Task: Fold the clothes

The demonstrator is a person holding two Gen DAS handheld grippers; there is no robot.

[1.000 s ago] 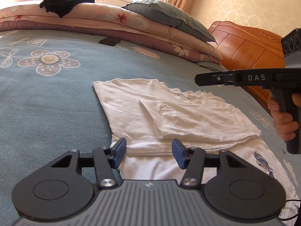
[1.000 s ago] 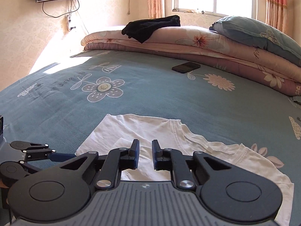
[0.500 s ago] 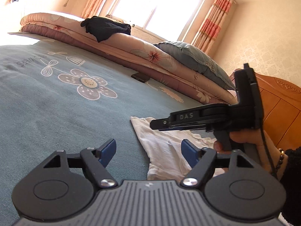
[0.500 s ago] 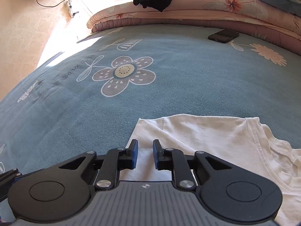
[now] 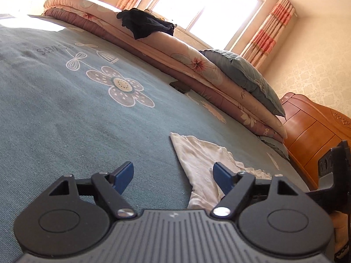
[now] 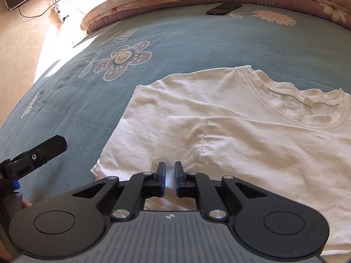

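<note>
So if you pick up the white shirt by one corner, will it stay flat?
Probably not. The shirt looks thin and creased, with a sleeve folded over, so it would likely droop. It seems light. It may drag on the blanket rather than slide.

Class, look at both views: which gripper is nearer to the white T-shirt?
Right. The right gripper hangs directly over the T-shirt, jaws closing; the left gripper sits beside its edge, above the bedspread.

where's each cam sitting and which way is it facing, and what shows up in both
Left wrist: on the left gripper, low over the bed, looking toward the window; jaws opening, nothing between them; the other gripper shows at the right edge.
Right wrist: on the right gripper, angled down at the white t-shirt; jaws closing over its folded sleeve; the left gripper shows at the left edge.
Shared: t-shirt, phone, black garment.
</note>
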